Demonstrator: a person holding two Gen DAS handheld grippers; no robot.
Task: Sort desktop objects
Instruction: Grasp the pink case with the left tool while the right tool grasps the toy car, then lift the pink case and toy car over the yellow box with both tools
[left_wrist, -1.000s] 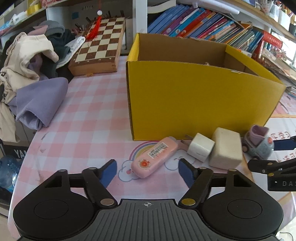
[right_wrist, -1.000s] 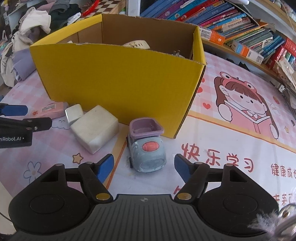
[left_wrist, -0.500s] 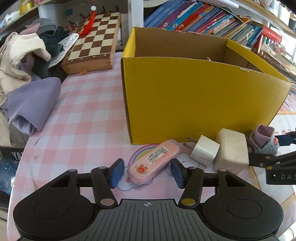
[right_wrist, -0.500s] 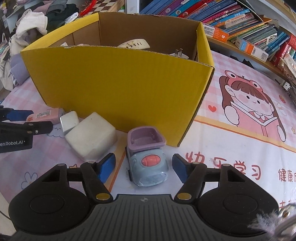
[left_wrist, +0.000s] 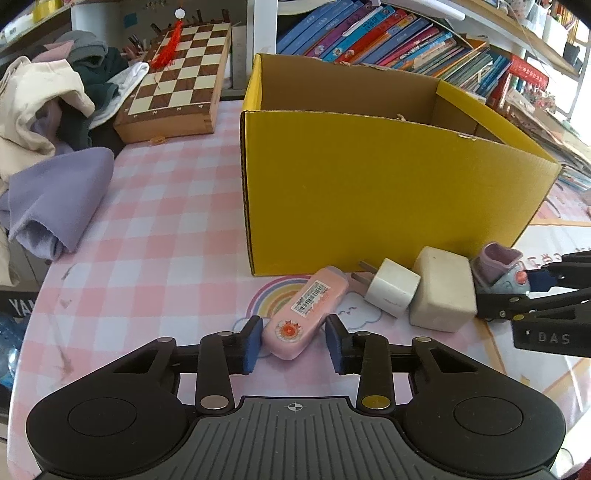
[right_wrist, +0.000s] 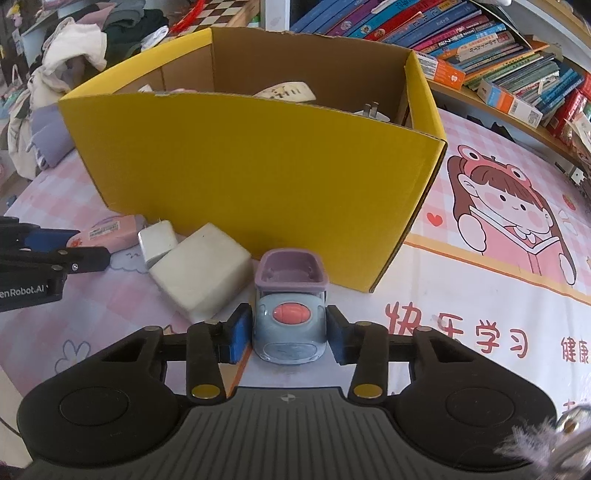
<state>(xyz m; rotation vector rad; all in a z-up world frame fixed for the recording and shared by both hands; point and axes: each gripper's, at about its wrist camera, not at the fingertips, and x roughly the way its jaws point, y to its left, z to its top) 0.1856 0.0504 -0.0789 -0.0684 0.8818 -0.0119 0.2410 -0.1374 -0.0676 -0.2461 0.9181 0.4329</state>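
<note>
1. Left wrist view: left gripper (left_wrist: 293, 345) held low and level in front of the yellow box (left_wrist: 388, 192). Its blue pads flank the near end of the pink case (left_wrist: 306, 314); slim gaps show on both sides, so no pinch yet.
2. Right wrist view: right gripper (right_wrist: 289, 334) low at the box's near right corner, its pads snug against the sides of the toy car (right_wrist: 290, 317).
</note>
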